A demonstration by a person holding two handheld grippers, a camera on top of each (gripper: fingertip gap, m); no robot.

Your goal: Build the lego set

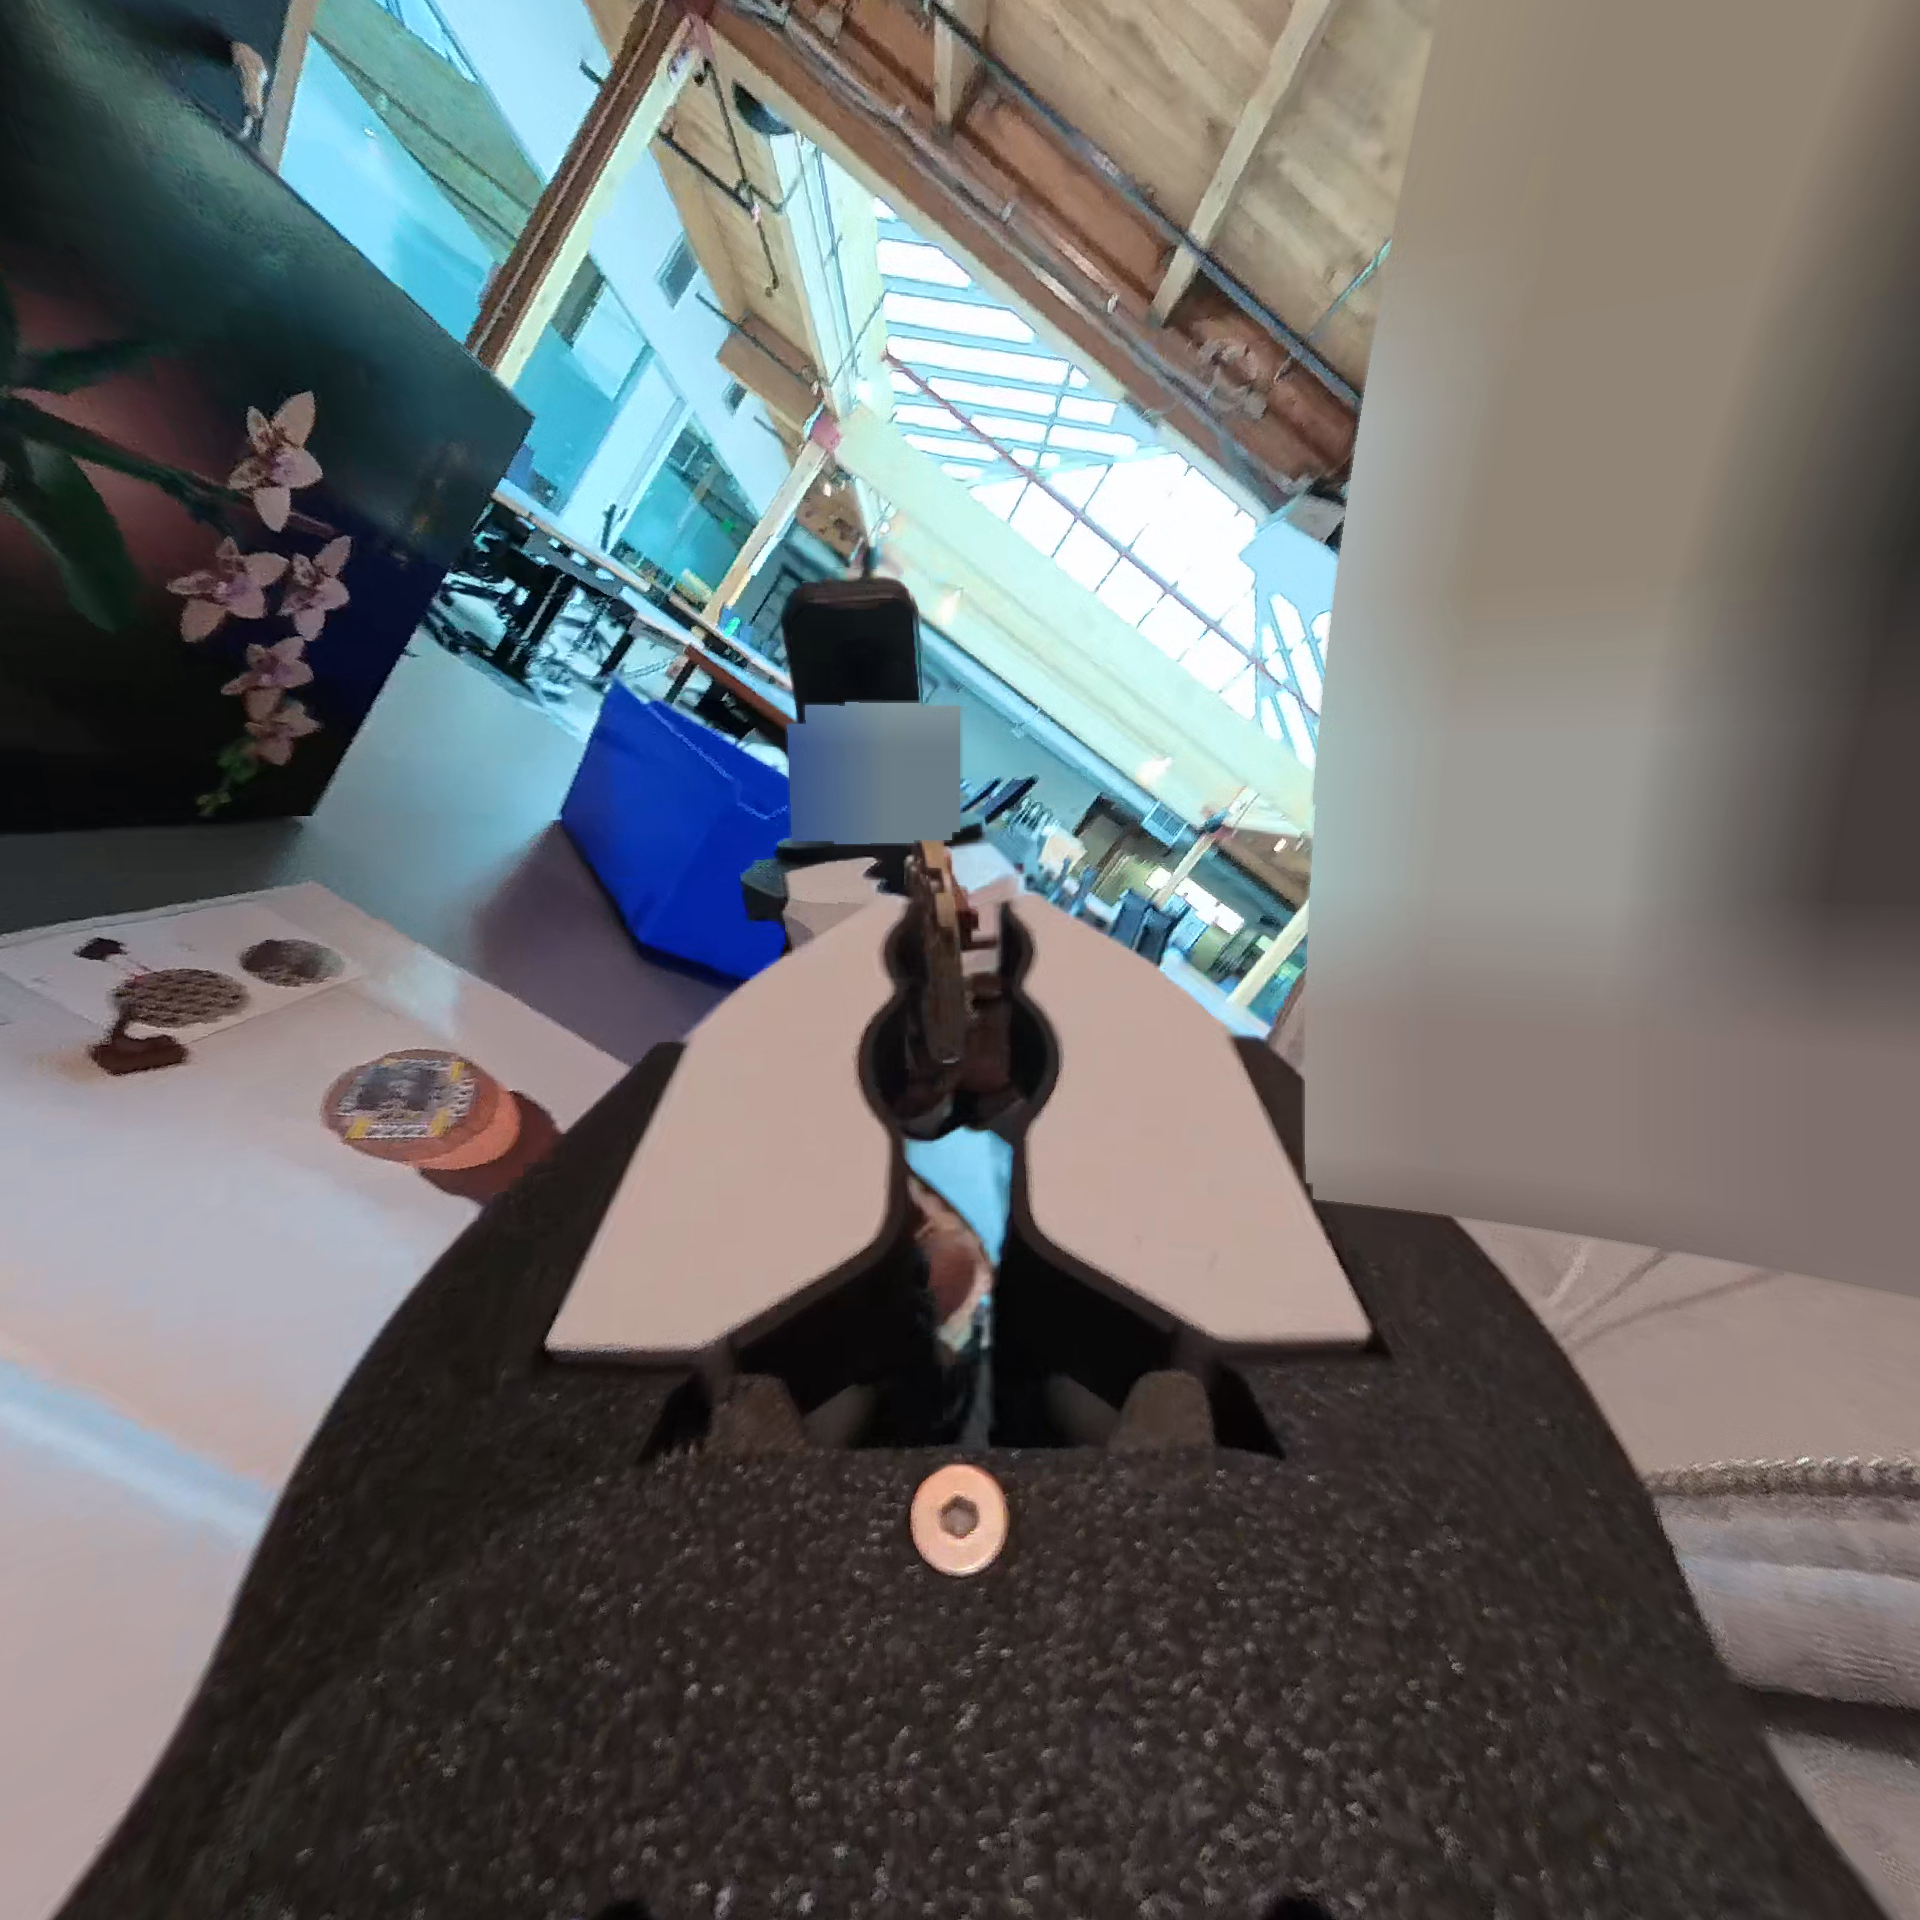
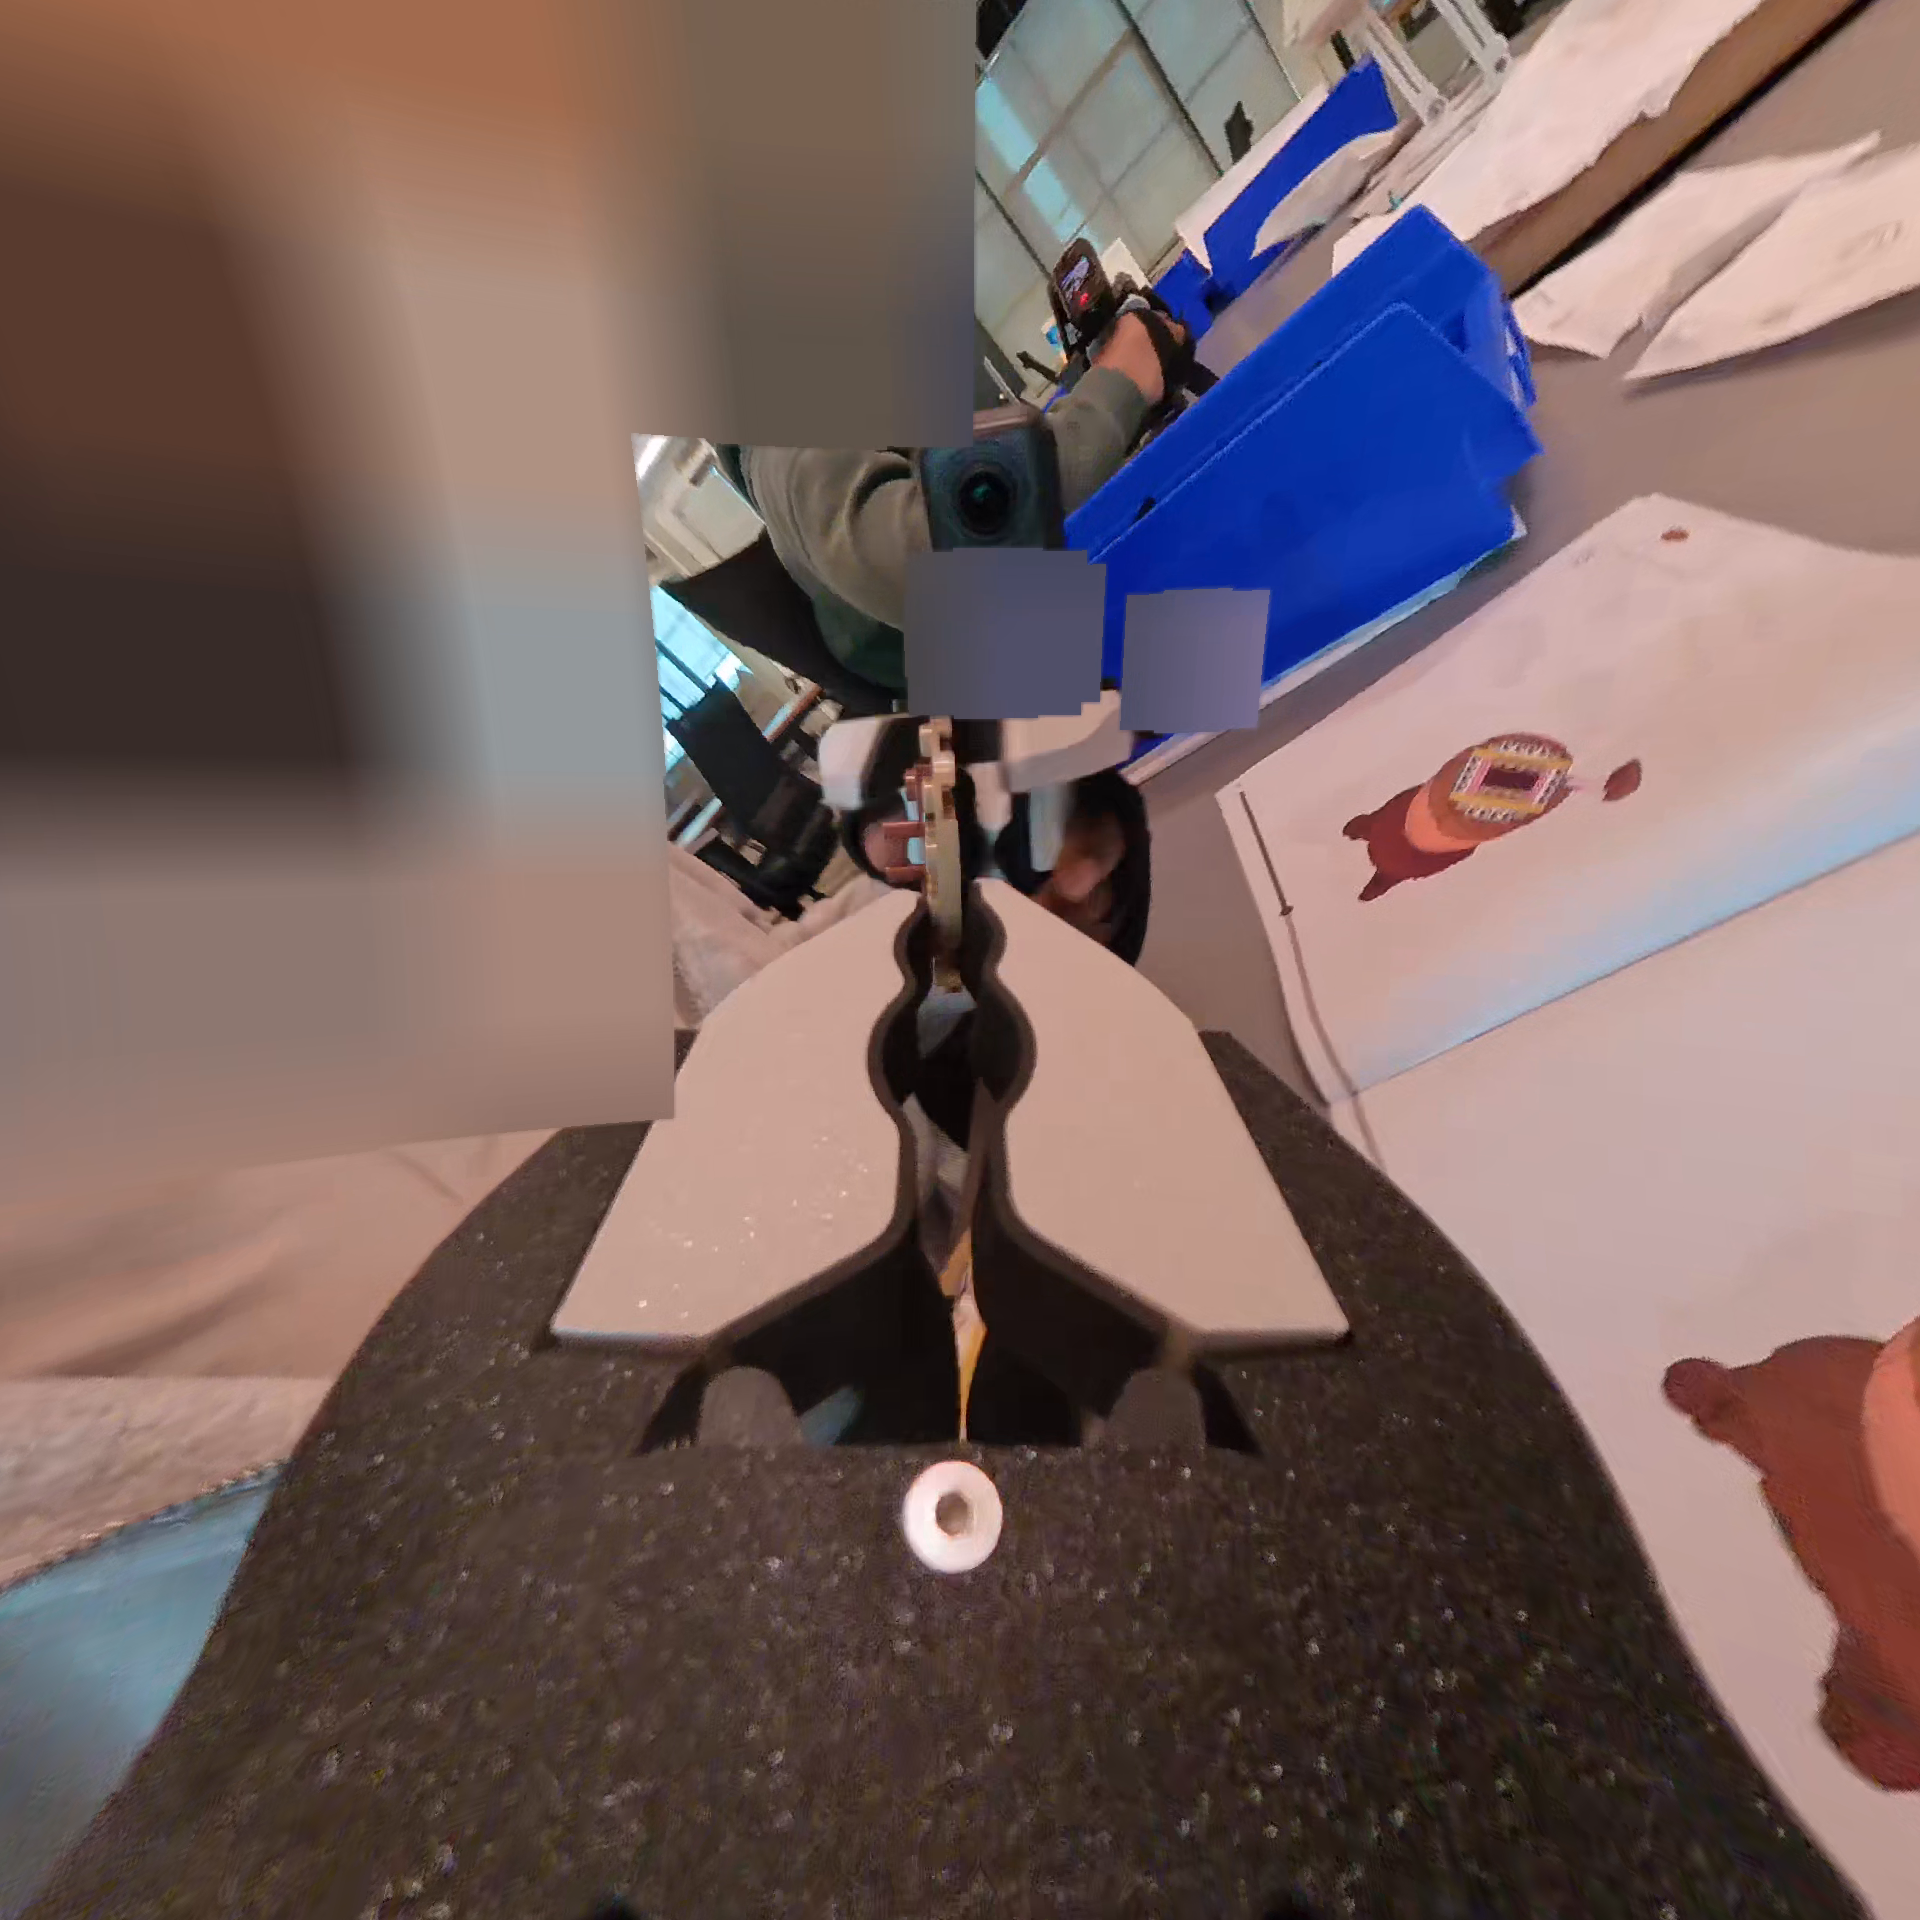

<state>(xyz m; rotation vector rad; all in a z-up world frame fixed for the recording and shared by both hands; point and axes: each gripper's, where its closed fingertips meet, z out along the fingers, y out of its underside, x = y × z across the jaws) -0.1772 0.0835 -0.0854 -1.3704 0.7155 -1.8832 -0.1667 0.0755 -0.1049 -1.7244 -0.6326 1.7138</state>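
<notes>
Left gripper [image 1: 951, 940]: fingers [image 1: 790, 1122] clenched on a thin tan lego plate [image 1: 938, 982] with small brown pieces attached, held edge-on and raised clear of the table [image 1: 457, 769]. Right gripper [image 2: 948, 940]: fingers [image 2: 1122, 1143] likewise clenched on the same tan lego plate [image 2: 943, 831], gripping it from the opposite end, so the two grippers meet tip to tip. Brown studs [image 2: 902, 831] project from one face of the plate. Beyond the fingers, an open instruction booklet [image 1: 208, 1174] lies flat on the table; a blue bin [image 1: 675, 831] stands just past its far edge. A dark box printed with flowers [image 1: 208, 499] stands upright toward the table's far left side.
</notes>
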